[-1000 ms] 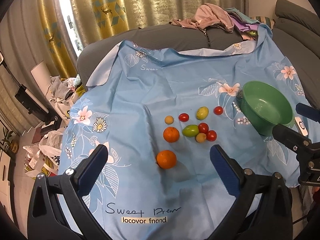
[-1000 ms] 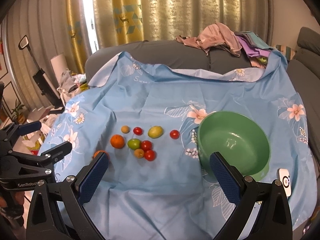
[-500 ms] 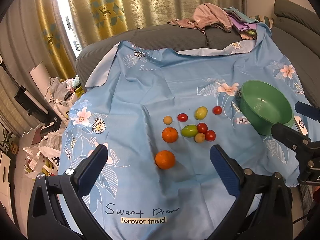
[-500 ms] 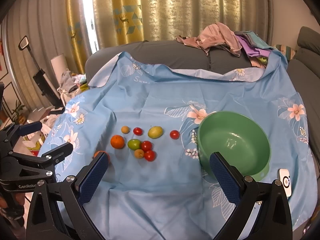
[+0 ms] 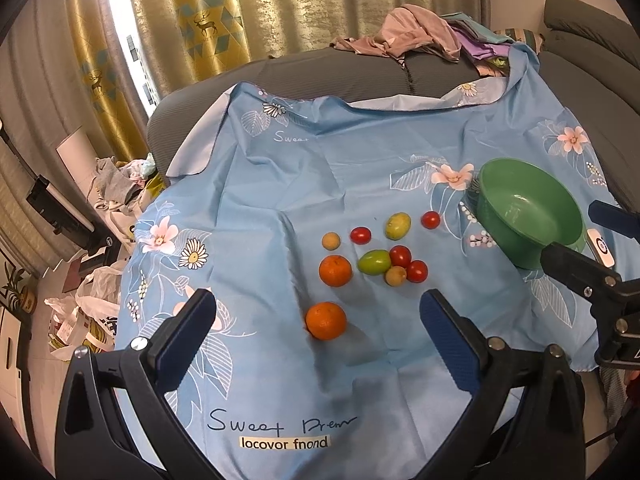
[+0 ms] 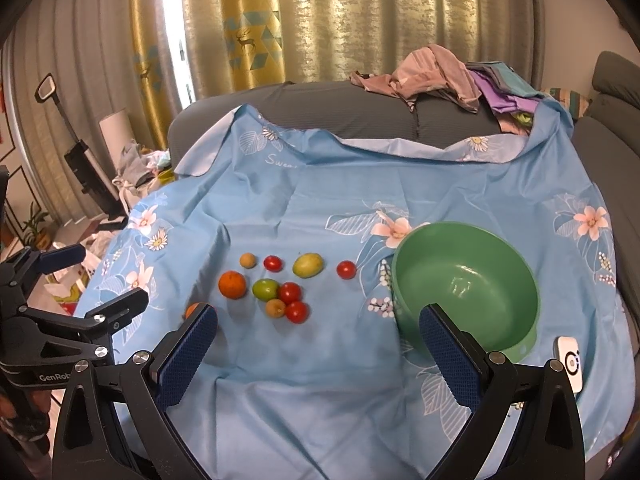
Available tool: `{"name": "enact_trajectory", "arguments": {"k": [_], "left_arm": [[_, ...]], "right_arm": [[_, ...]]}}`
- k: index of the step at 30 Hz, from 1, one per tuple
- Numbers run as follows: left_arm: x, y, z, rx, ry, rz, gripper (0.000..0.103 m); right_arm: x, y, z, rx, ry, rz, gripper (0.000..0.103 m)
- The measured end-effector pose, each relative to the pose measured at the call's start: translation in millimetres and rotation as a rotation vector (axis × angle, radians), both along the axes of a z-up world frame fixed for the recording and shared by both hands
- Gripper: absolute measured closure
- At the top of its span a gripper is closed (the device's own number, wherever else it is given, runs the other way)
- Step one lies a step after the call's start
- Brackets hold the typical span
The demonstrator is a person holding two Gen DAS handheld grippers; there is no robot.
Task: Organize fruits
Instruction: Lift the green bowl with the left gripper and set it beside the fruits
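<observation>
Both sets of jaws stand wide apart and hold nothing: the left gripper (image 5: 316, 320) hangs above the near part of the blue floral cloth (image 5: 320, 152), the right gripper (image 6: 318, 334) over the near right part, beside the bowl. Nothing has been sorted yet by the look of it — the task seems at its very start, with all the fruit loose on the cloth-covered surface and the bowl bare inside. Going left to right in the left wrist view: the near orange (image 5: 326, 320) lies alone toward the near edge, almost centred between the left jaws; the second orange (image 5: 335, 271) sits farther in, with a small tan fruit (image 5: 331, 241) beyond it; then a cluster of a green tomato (image 5: 374, 262), red cherry tomatoes (image 5: 400, 256) and another tan fruit (image 5: 395, 276), some touching; a yellow-green fruit (image 5: 397, 226) and a lone red tomato (image 5: 430, 220) lie farther back; the green bowl (image 5: 568, 216) stands near the right edge, well apart from the fruit. The likely first move is the left gripper lowering onto the near orange — it is round and may roll on the soft cloth, so the jaws should straddle it squarely before closing.
</observation>
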State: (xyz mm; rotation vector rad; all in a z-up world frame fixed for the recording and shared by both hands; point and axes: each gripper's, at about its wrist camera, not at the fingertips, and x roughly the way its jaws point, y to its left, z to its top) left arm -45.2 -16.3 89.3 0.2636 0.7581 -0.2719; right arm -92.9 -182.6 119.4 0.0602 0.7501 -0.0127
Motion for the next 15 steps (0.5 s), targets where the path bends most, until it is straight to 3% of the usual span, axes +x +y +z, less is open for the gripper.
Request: {"name": "enact_trajectory", "arguments": {"k": [15], "left_arm": [[1.4, -5.1, -3.7, -0.003, 0.006, -0.017, 0.001]], "right_arm": [[0.0, -3.1, -0.1, 0.0, 0.001, -0.007, 0.001]]}}
